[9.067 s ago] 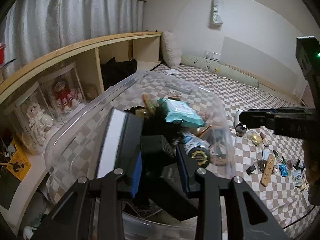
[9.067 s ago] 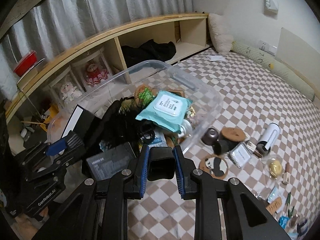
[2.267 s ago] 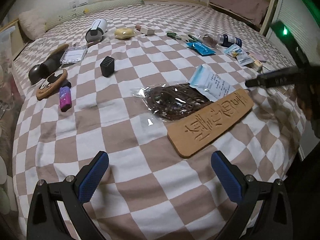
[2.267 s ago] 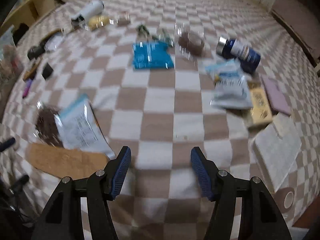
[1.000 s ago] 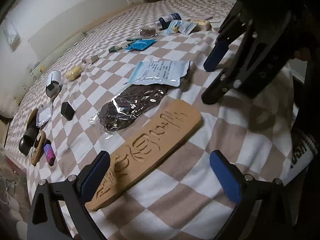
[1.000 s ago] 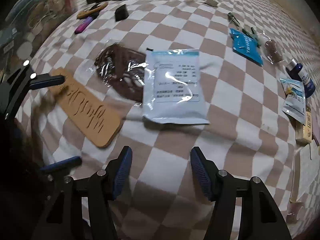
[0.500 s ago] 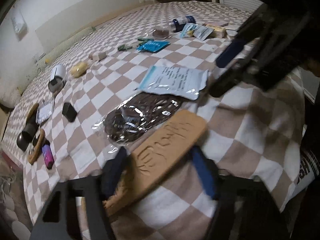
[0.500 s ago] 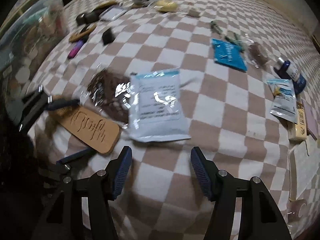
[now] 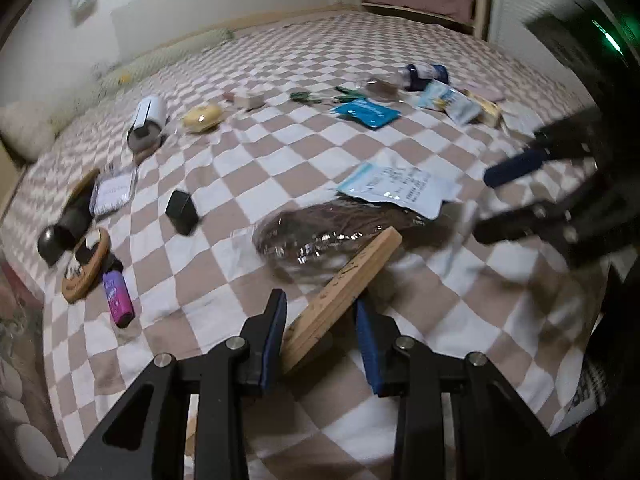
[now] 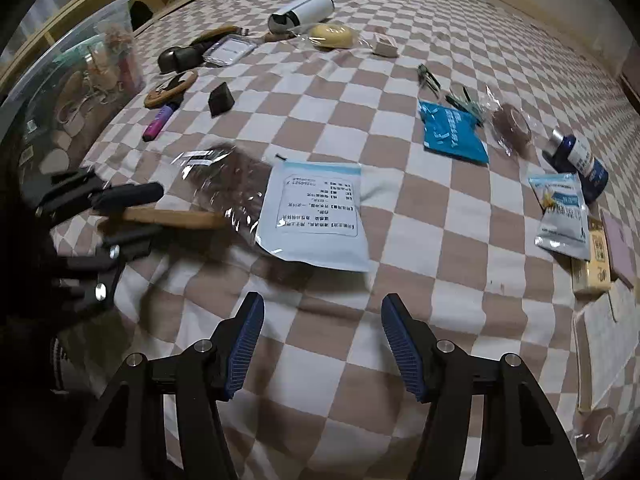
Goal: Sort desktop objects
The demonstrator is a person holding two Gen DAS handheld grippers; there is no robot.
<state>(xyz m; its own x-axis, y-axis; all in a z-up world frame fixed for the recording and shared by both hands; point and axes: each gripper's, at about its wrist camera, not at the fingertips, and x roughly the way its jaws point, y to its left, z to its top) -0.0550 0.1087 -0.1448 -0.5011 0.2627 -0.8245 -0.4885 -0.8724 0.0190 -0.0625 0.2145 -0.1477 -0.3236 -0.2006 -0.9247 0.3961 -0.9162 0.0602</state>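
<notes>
My left gripper [image 9: 320, 332] has its jaws pinched on one end of the carved wooden plank [image 9: 346, 280] — the plank juts forward, tilted on edge, its far end over the clear bag of dark brown items [image 9: 320, 228]. From my right wrist camera the same plank [image 10: 160, 216] looks lifted off the checkered blanket [image 10: 320, 120] beside that bag [image 10: 224, 180]. My right gripper [image 10: 322, 340] hangs with its jaws spread wide and nothing between them, just short of the pale blue printed pouch [image 10: 316, 216], which lies flat with one edge over the bag. Farther out lie a blue sachet [image 10: 452, 132], a dark blue bottle [image 10: 580, 160], a small black block [image 10: 221, 98] and a purple marker [image 10: 158, 124]. A clear storage bin [image 10: 72, 80] stands at the blanket's left edge.
</notes>
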